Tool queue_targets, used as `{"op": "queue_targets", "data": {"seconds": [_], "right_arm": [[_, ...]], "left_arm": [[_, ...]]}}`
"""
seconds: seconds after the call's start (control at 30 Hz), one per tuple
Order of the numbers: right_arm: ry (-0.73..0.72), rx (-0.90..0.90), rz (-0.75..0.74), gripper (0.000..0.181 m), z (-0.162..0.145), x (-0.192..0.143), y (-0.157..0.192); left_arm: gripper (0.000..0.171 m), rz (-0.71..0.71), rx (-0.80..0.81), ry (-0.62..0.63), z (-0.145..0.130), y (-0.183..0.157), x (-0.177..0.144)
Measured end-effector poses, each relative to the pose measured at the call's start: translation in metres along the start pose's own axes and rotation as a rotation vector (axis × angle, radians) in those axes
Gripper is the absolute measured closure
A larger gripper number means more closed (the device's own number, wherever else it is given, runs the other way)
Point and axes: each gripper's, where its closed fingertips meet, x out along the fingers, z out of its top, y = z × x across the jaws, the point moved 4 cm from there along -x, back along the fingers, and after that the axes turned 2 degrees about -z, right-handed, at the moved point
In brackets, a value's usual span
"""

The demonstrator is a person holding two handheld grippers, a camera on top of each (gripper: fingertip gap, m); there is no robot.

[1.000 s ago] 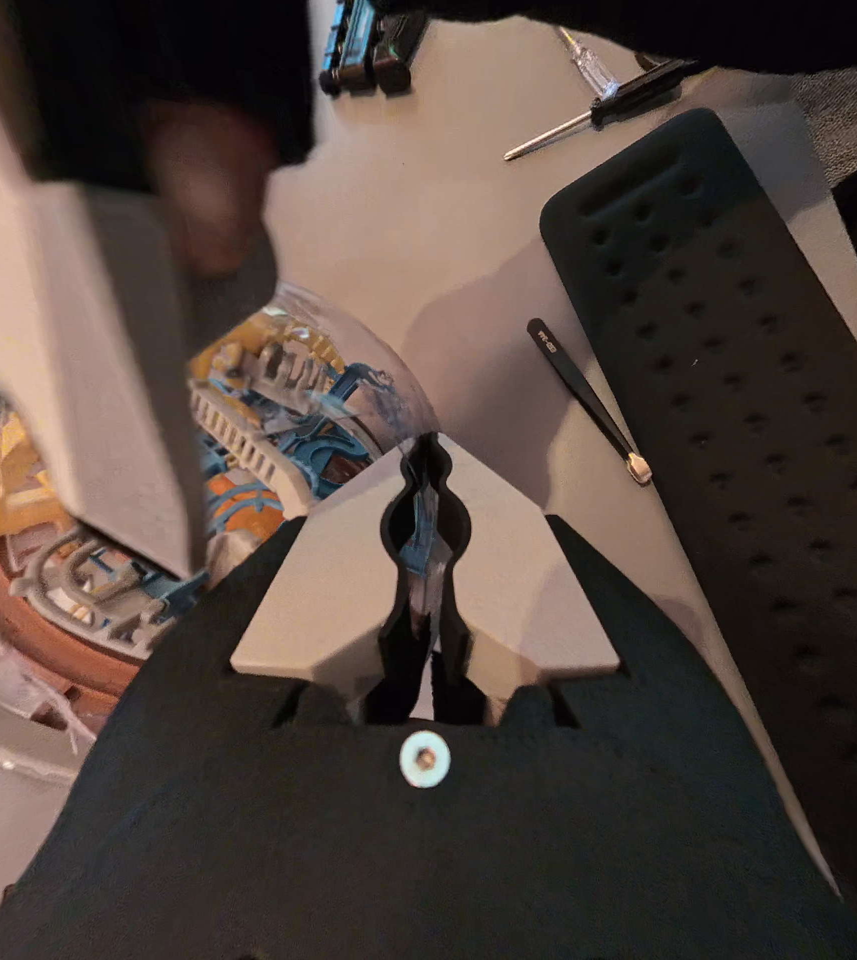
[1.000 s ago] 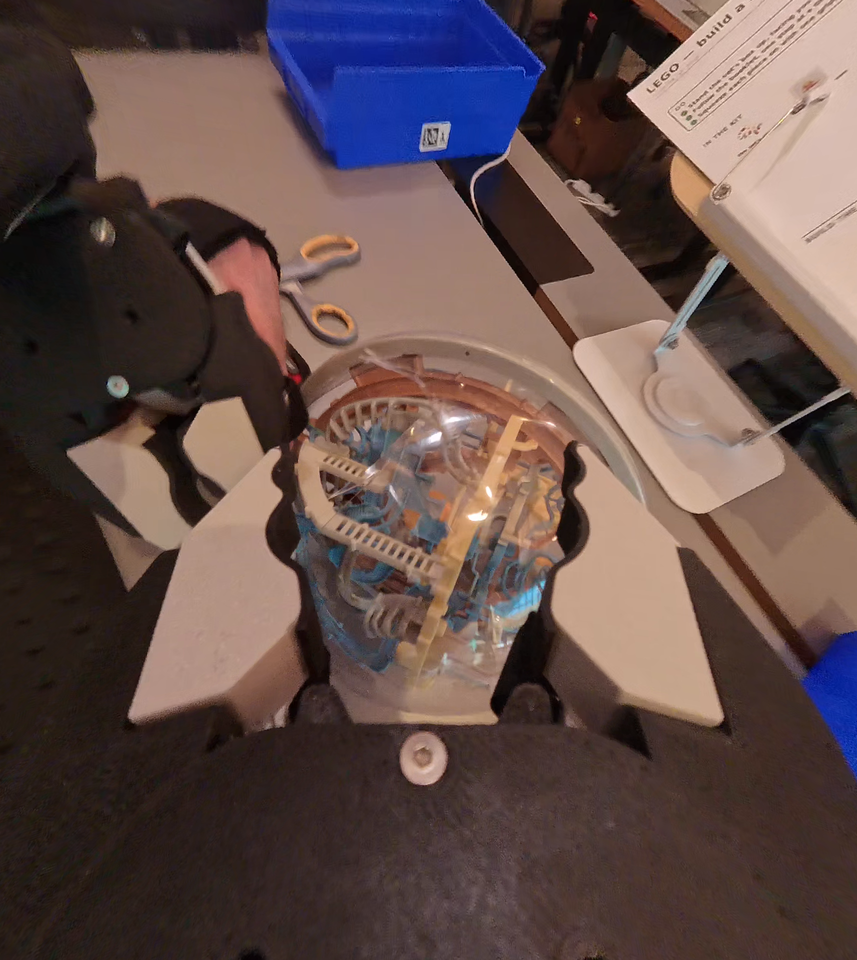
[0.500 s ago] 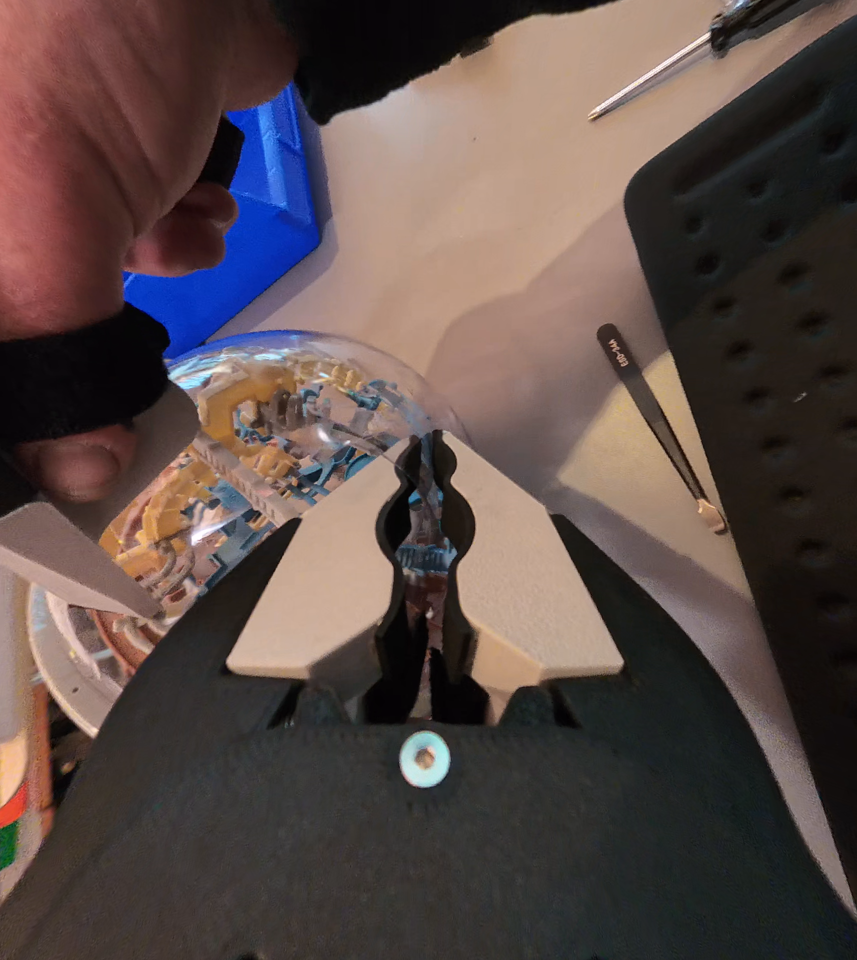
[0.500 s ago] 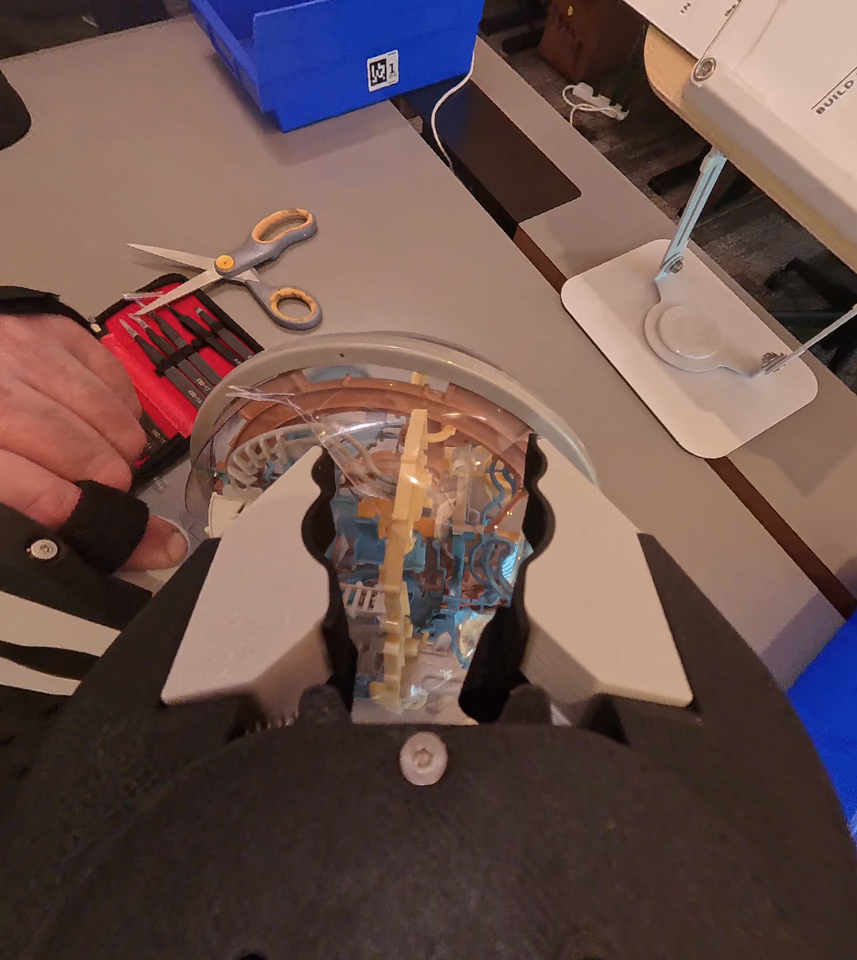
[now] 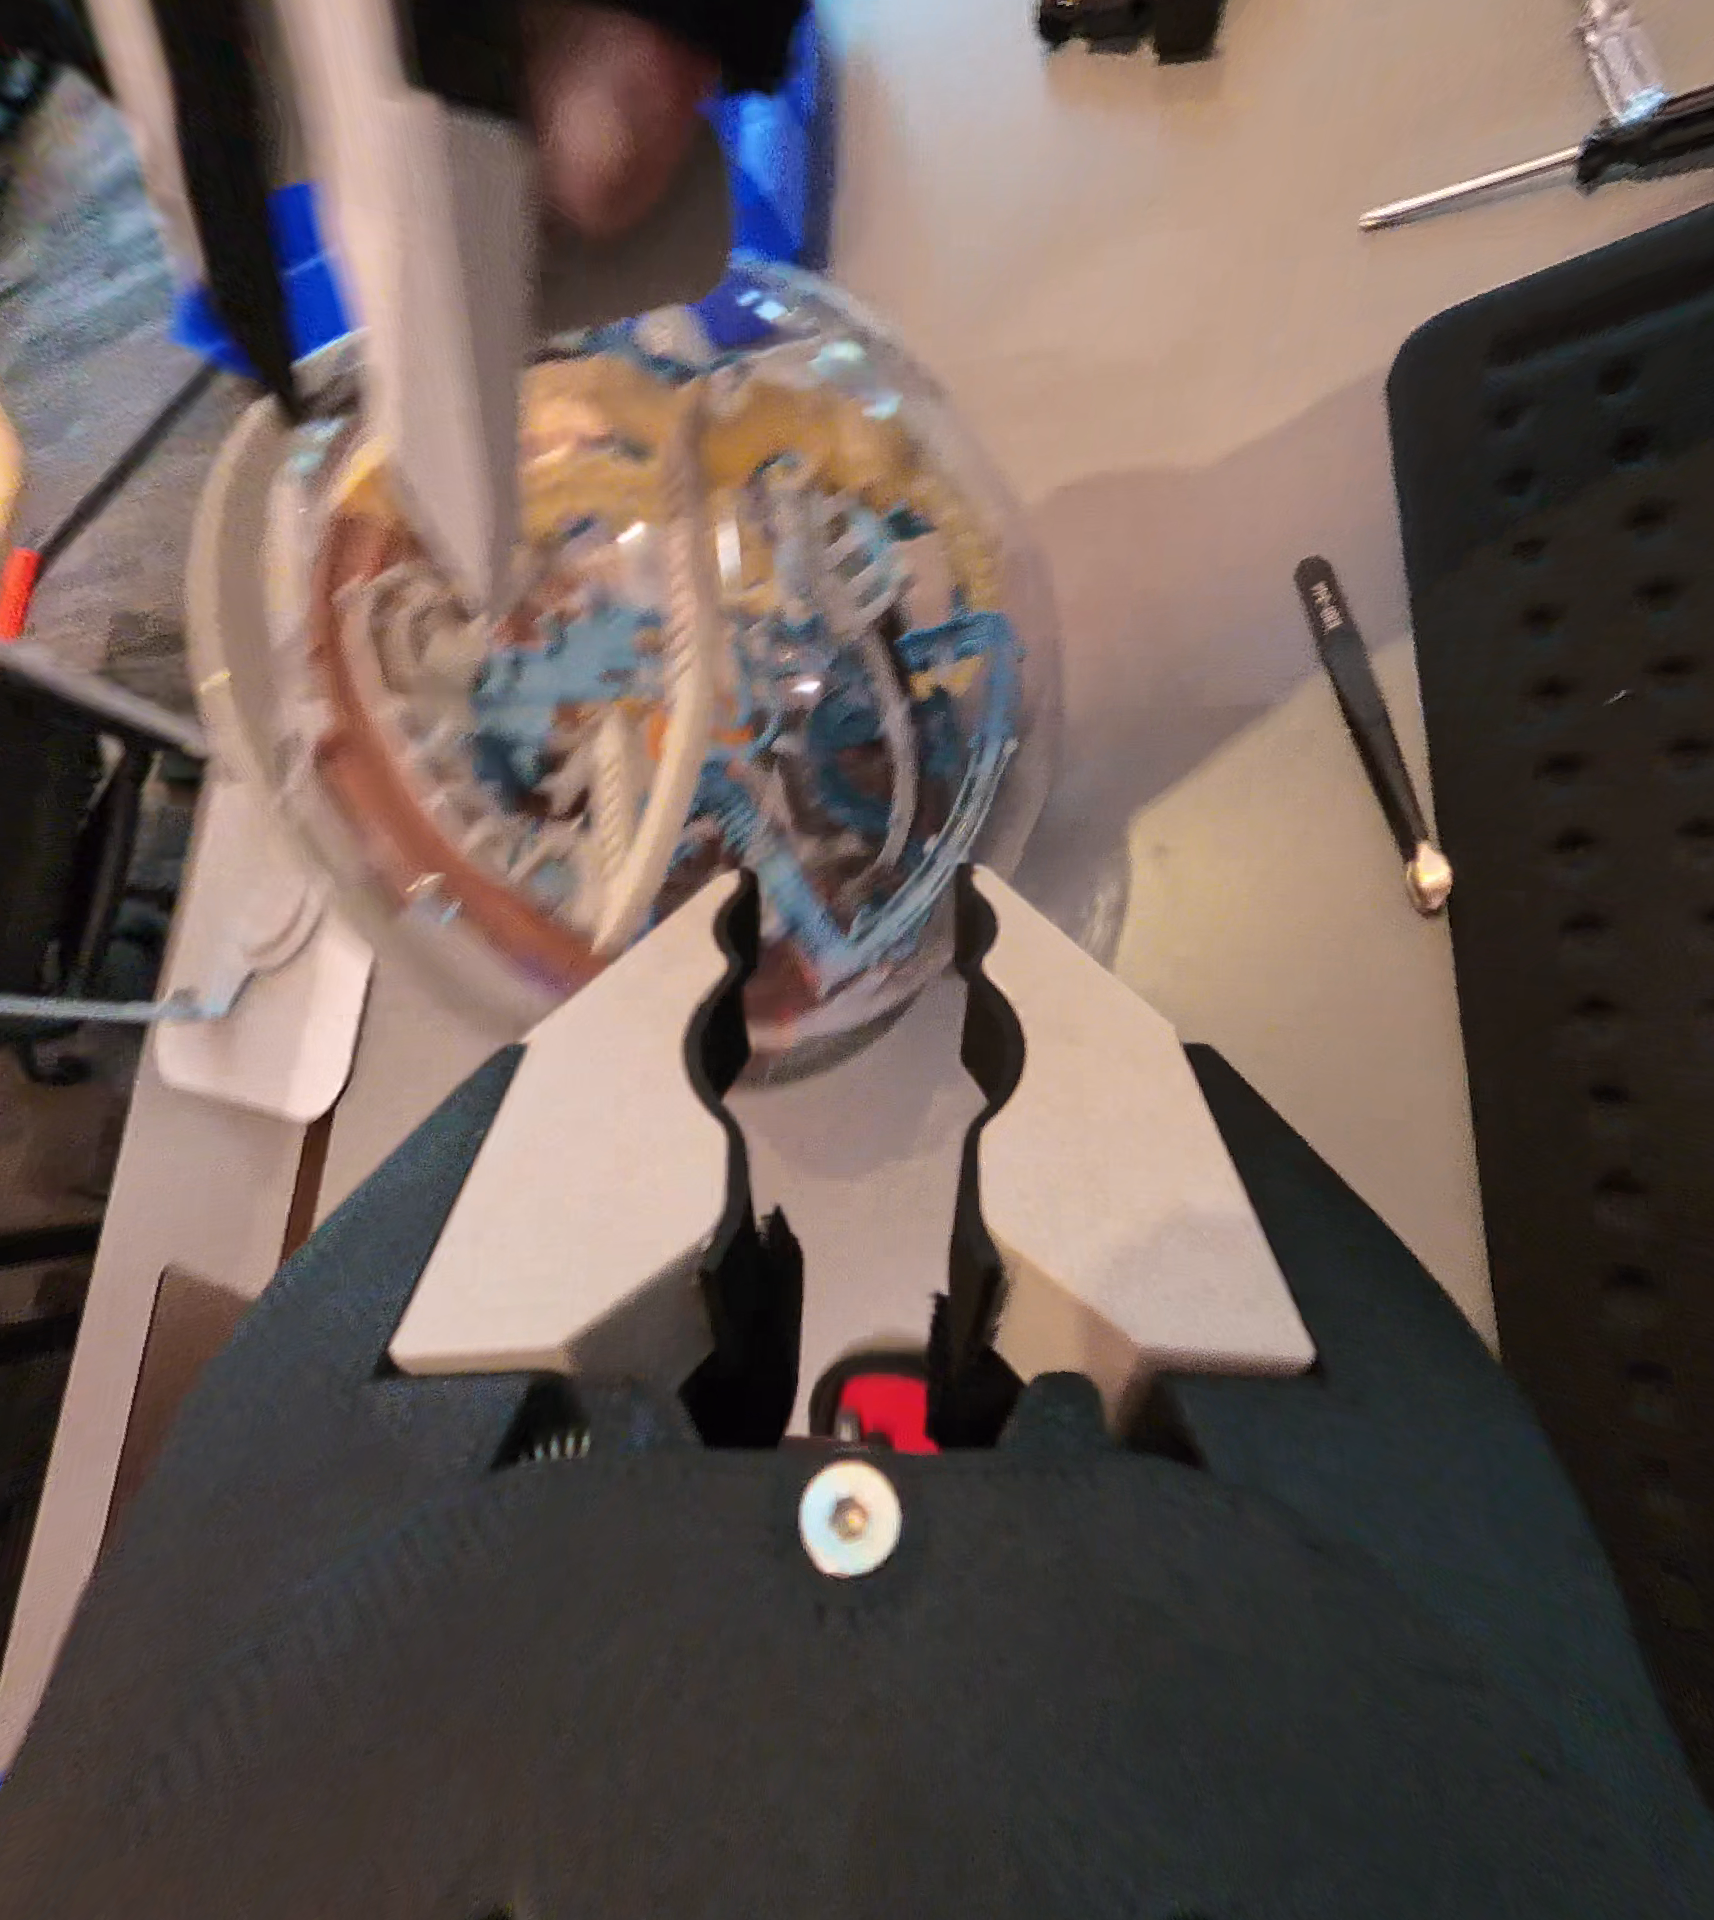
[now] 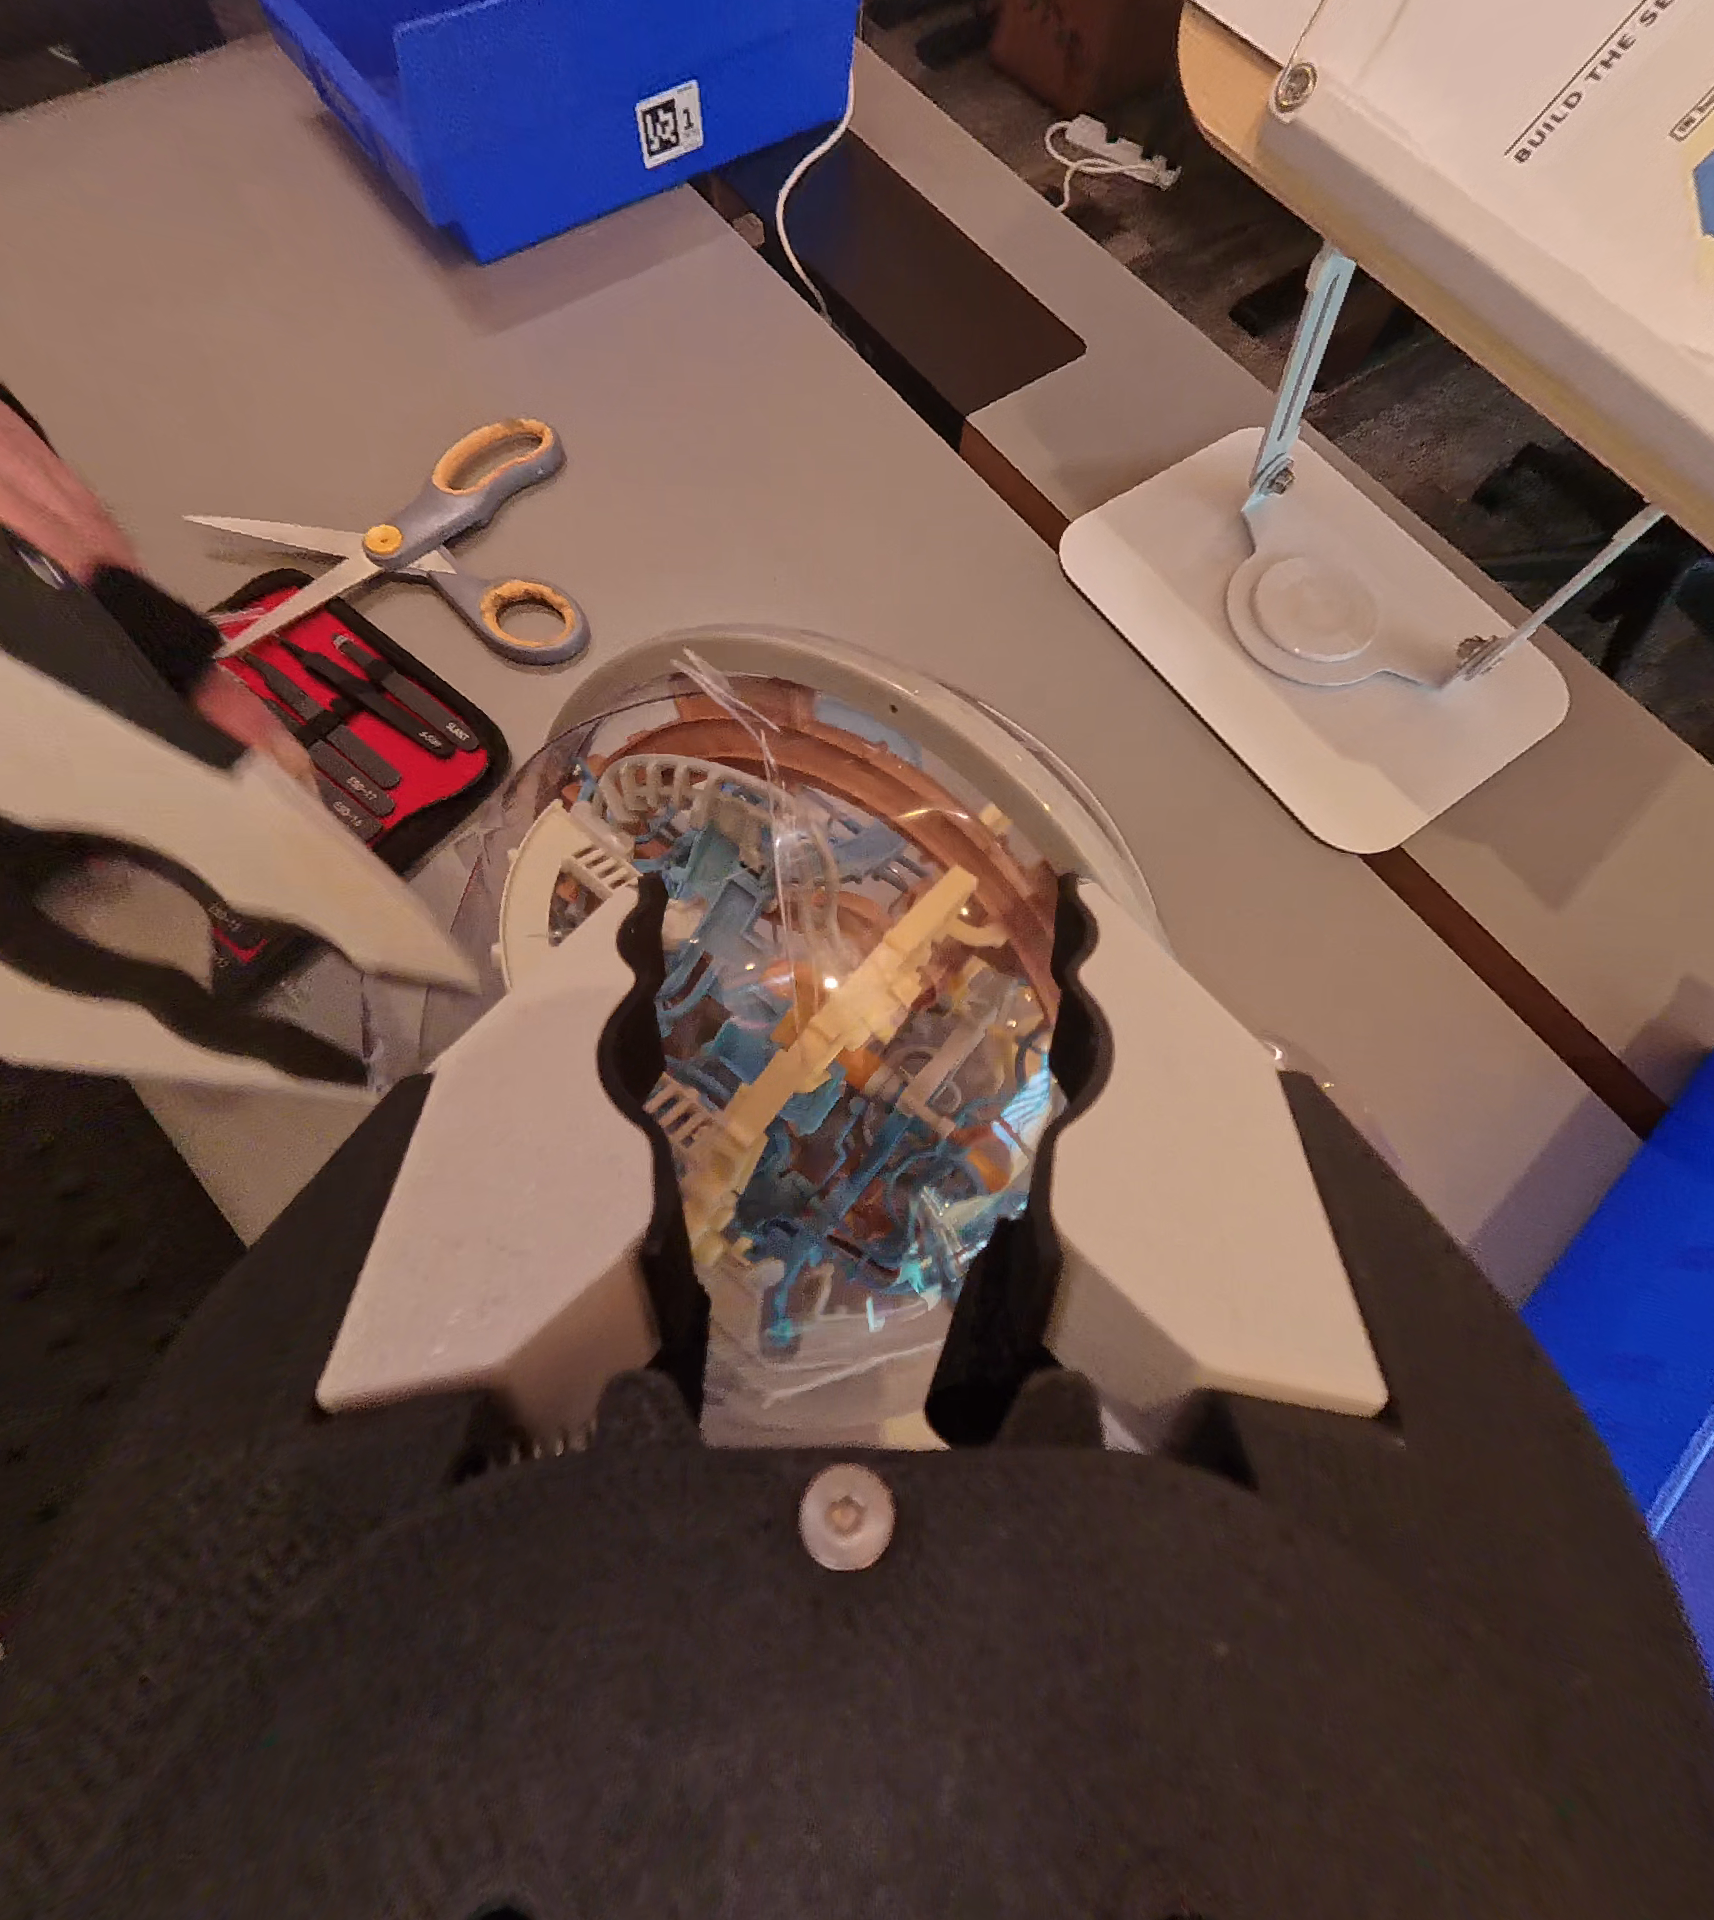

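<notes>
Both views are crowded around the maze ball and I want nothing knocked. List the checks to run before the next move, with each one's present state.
1. Left gripper open: ok, jaws apart, nothing between them.
2. Left gripper clear of the maze ball: cannot tell, its tips are right at the ball.
3. Right gripper open: ok, jaws apart over the ball.
4. Right fingers touching the ball: cannot tell.
5. Ball seated in the grey ring: cannot tell.
6. Tweezers out of the way: ok, off to the side.

Glossy clear plastic sphere point(image 6: 832, 1039); matt grey table point(image 6: 313, 312).
</notes>
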Motion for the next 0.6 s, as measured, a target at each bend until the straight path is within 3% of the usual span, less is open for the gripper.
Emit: {"op": "queue_targets", "data": {"seconds": [0.1, 0.2, 0.27, 0.37, 0.47, 0.5, 0.6], "right_arm": [[0.007, 0.0, 0.004, 0.109, 0.001, 0.001, 0.0], [0.046, -0.021, -0.04, 0.108, -0.003, 0.0, -0.003], [0.044, -0.013, -0.031, 0.106, -0.003, 0.0, -0.002], [0.033, -0.002, -0.029, 0.106, -0.004, -0.001, -0.001], [0.028, 0.006, -0.042, 0.108, -0.005, -0.007, -0.001], [0.025, 0.009, -0.044, 0.108, -0.006, -0.009, 0.0], [0.012, 0.033, -0.035, 0.107, -0.009, -0.015, 0.0]], "left_arm": [[0.122, 0.074, -0.153, 0.01, -0.04, 0.026, -0.054], [0.101, 0.141, -0.383, 0.223, -0.132, 0.043, -0.088], [0.093, 0.161, -0.548, 0.309, -0.19, 0.045, -0.093], [0.103, 0.137, -0.725, 0.411, -0.256, 0.036, -0.078], [0.113, 0.056, -0.829, 0.45, -0.288, 0.02, -0.063], [0.12, 0.029, -0.882, 0.373, -0.286, 0.021, -0.062], [0.135, -0.017, -0.922, 0.29, -0.287, 0.019, -0.062]]}}
